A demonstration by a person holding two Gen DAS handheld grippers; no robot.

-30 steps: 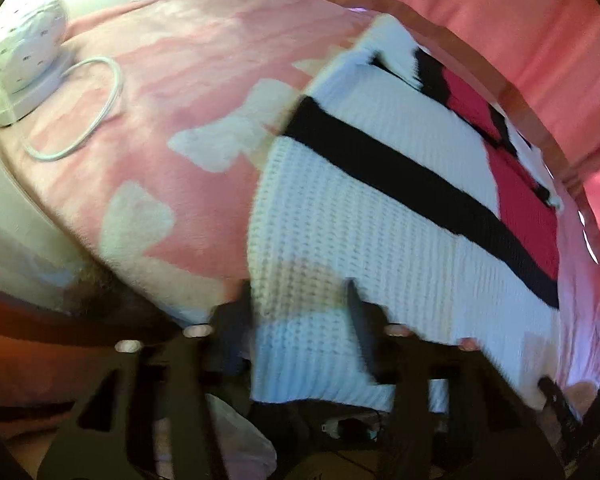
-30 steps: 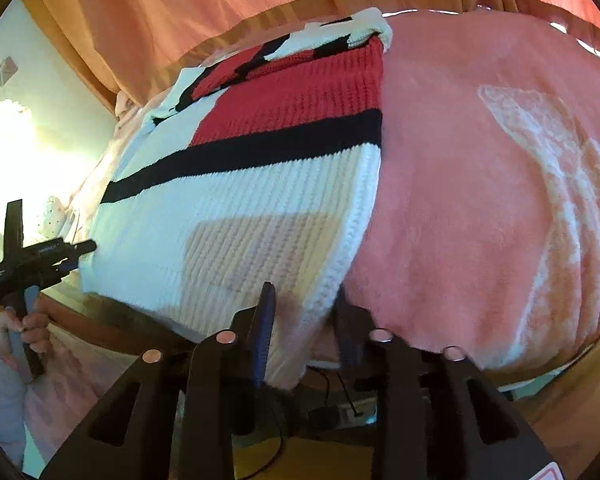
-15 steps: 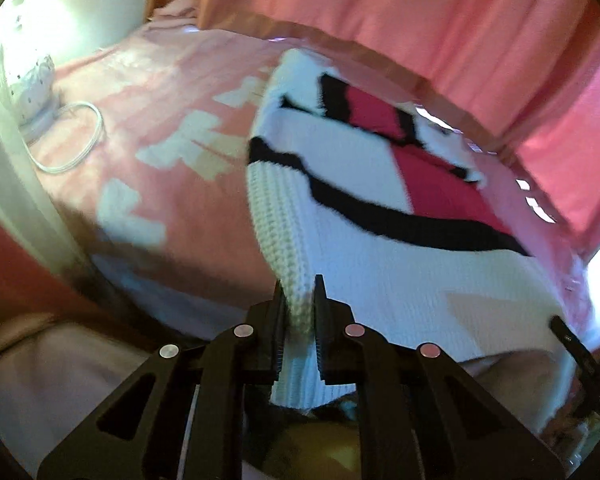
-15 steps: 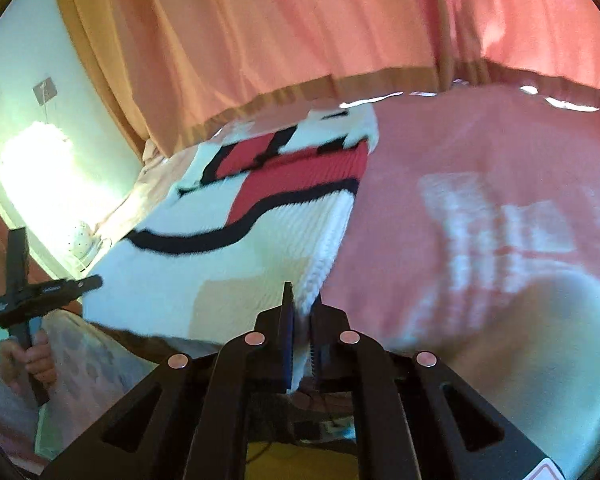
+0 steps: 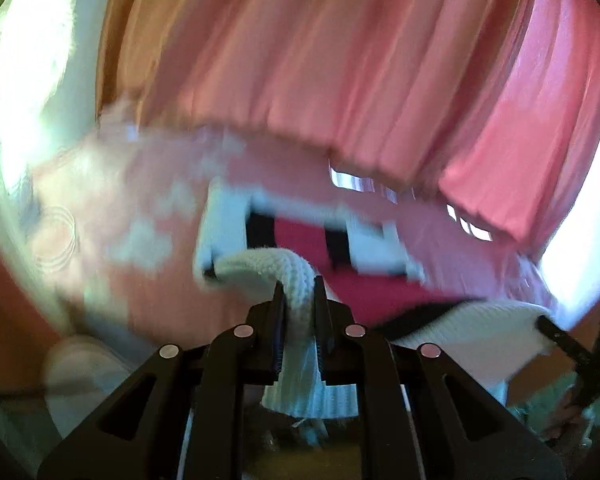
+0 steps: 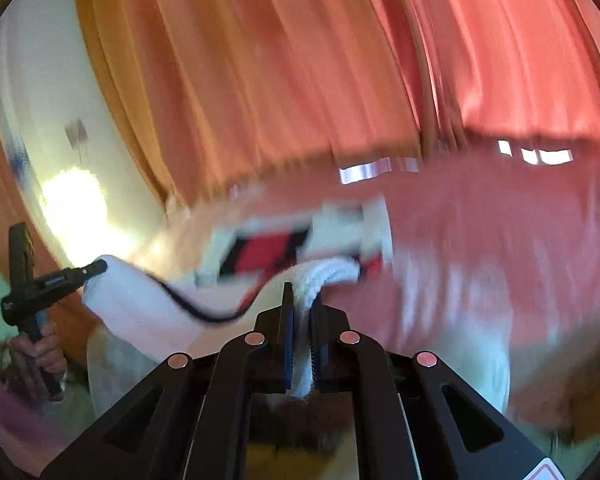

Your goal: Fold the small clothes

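Your left gripper [image 5: 299, 289] is clamped on one white hem corner of the knitted sweater [image 5: 340, 256], and your right gripper [image 6: 302, 300] pinches the other corner. The hem hangs lifted between them above the pink blanket [image 5: 140, 280], the far end blurred, before pink curtains [image 6: 300, 60].

Bare pink blanket [image 6: 480, 248] beside sweater [image 6: 268, 248]; curtain [image 6: 300, 80] seemingly behind.

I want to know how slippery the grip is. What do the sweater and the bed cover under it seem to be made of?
Sweater: chunky knitted yarn, likely wool or acrylic, matte; ribbed stitches show where the left gripper pinches it. Bed cover: apparently a soft fleece or plush, pink with pale patches, though motion blur hides its texture.
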